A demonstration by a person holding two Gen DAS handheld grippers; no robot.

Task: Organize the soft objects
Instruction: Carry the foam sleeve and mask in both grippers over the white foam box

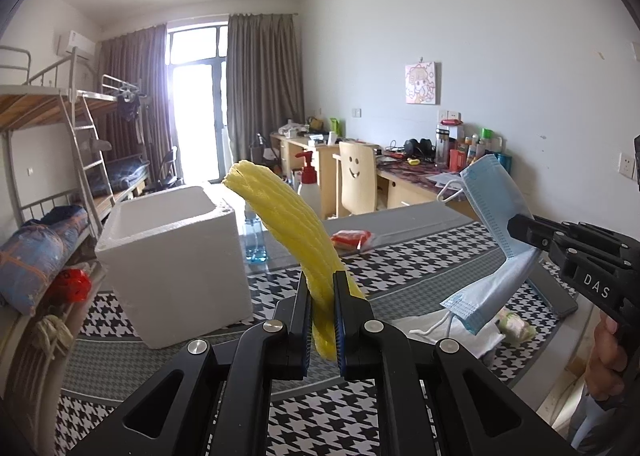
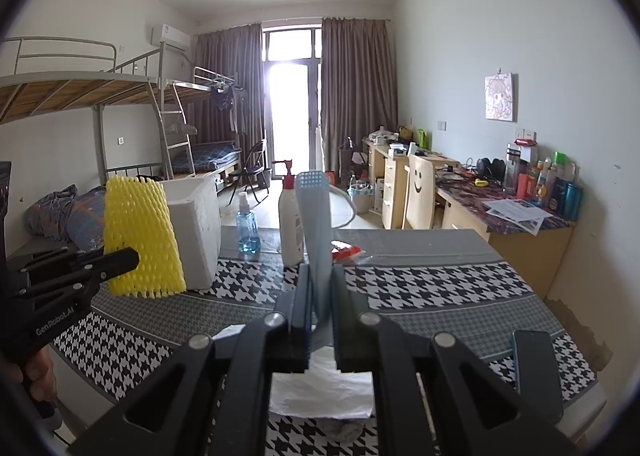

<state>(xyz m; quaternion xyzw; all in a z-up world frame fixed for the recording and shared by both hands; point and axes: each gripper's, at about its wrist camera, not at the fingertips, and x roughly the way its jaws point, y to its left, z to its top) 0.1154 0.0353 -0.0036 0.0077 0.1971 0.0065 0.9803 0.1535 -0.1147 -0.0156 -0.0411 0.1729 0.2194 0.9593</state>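
Observation:
My left gripper [image 1: 322, 280] is shut on a yellow foam net sleeve [image 1: 280, 216] and holds it up above the table; the sleeve arcs up and to the left toward the white foam box [image 1: 176, 256]. The sleeve also shows in the right wrist view [image 2: 138, 232], with the left gripper [image 2: 128, 258] at the left. My right gripper [image 2: 320, 272] is shut on a blue face mask [image 2: 316, 224] that stands upright between its jaws. In the left wrist view the mask [image 1: 492, 240] hangs folded from the right gripper [image 1: 516, 228], above the table.
The table carries a houndstooth cloth [image 2: 432, 284]. On it stand a white pump bottle [image 2: 291, 224], a blue spray bottle [image 2: 248, 224], a red packet [image 2: 345, 250], white tissue [image 2: 324, 392], a dark phone [image 2: 536, 368] and a small wrapped item [image 1: 516, 324]. Desks and bunk beds lie beyond.

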